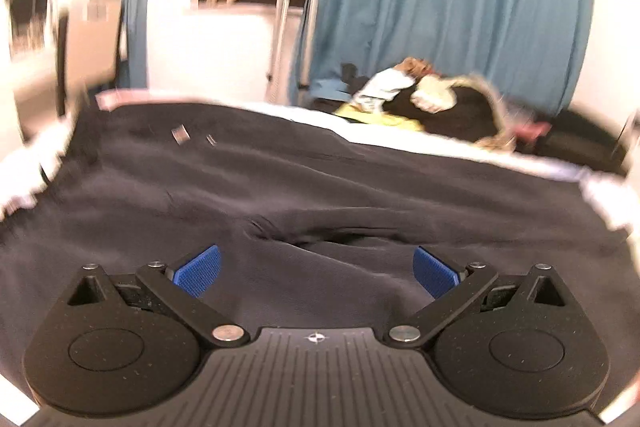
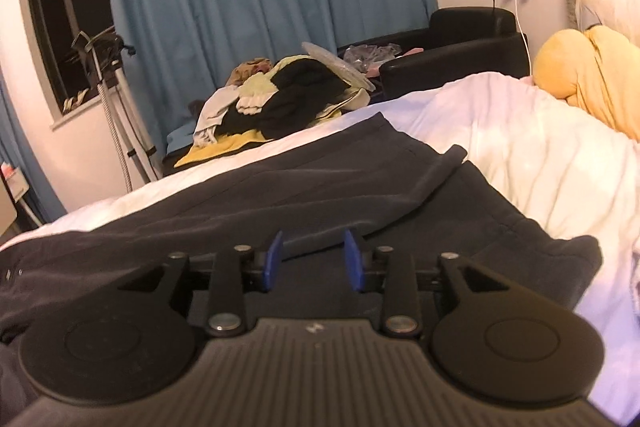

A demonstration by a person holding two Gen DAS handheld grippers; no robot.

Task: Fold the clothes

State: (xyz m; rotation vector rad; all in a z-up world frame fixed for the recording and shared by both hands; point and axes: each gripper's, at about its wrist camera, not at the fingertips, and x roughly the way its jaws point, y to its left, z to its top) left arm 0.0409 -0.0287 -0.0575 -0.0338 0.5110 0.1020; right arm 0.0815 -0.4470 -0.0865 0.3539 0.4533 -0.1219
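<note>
Dark navy trousers (image 1: 280, 187), one pair, creased across white bedding (image 2: 520, 147), left gripper (image 1: 316, 271) spread wide, right gripper (image 2: 314, 259) half-open, both holding nothing.

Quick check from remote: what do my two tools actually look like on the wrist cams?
Both match. The left tool and right tool have matte black bodies with a ribbed centre plate bearing a small white mark, two round black side housings, black linkage arms with silver pivot screws, and blue textured finger pads. No cables, hands or sleeves show.
</note>
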